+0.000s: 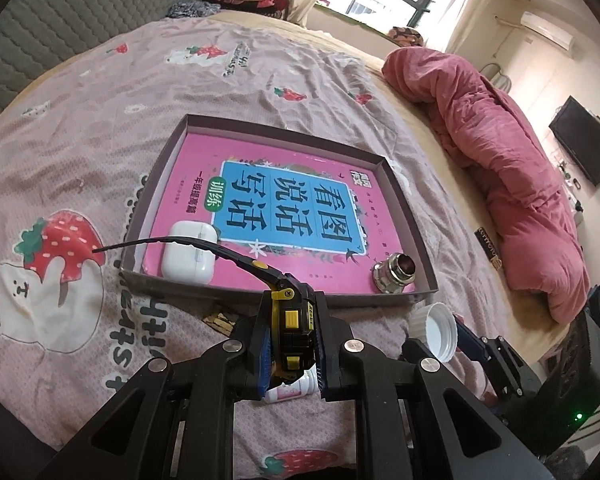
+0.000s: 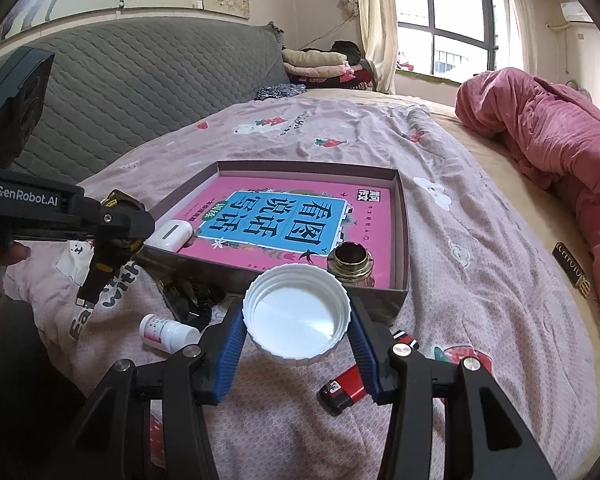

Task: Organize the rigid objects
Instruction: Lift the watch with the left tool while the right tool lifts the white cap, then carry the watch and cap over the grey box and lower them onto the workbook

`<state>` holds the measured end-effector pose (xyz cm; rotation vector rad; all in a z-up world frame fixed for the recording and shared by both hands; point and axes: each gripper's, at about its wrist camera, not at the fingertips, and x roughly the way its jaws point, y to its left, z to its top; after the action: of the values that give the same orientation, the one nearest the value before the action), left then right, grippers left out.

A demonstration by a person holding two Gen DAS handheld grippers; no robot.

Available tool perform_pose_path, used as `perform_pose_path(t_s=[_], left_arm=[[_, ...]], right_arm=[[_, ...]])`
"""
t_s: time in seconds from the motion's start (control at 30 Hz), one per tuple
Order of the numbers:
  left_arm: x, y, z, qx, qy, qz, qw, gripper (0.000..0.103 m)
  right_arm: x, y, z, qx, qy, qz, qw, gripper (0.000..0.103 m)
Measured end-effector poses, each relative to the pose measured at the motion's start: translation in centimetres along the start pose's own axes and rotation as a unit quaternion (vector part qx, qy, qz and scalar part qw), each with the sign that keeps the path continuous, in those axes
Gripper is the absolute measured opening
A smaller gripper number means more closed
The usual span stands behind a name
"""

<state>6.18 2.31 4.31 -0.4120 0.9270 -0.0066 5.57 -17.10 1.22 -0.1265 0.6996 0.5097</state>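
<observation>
The left gripper pinches a black-and-yellow tape measure between its blue pads, and the tape's strap arcs forward over the near left corner of the tray. In the right wrist view the same gripper shows from the side, held above the bedspread just left of the tray. The right gripper clamps a white cap, open side up, between its blue pads; it hangs near the tray's front wall. From the left wrist view the cap sits just right of the tray's near right corner. The tray lies flat on the bedspread and holds a pink book that covers its floor. On the book, a white earbud case rests in the near left corner and a metal fitting stands in the near right corner. A small white pill bottle lies on its side on the bedspread in front of the tray, near a dark object that is too blurred to name. A red lighter lies beneath the right gripper's right finger. A pink quilt is bunched well to the right, and a dark box lies near it.
</observation>
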Motion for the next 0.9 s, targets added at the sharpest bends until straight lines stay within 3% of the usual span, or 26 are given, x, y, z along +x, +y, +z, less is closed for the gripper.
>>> perform_pose_path(t_s=[0.23,0.37,0.9], left_arm=[[-0.3,0.0,0.0,0.012,-0.011,-0.006,0.9998,0.017],[-0.3,0.0,0.0,0.006,-0.002,-0.028,0.9996,0.017],[0.2,0.1,0.8,0.024,-0.025,-0.03,0.9989,0.017]], right_arm=[[-0.8,0.4,0.5,-0.006,-0.009,-0.016,1.0,0.05],[-1.0,0.8,1.2,-0.002,-0.015,-0.012,1.0,0.05],[-0.5,1.4,3.2,0.004,-0.022,-0.027,0.999,0.049]])
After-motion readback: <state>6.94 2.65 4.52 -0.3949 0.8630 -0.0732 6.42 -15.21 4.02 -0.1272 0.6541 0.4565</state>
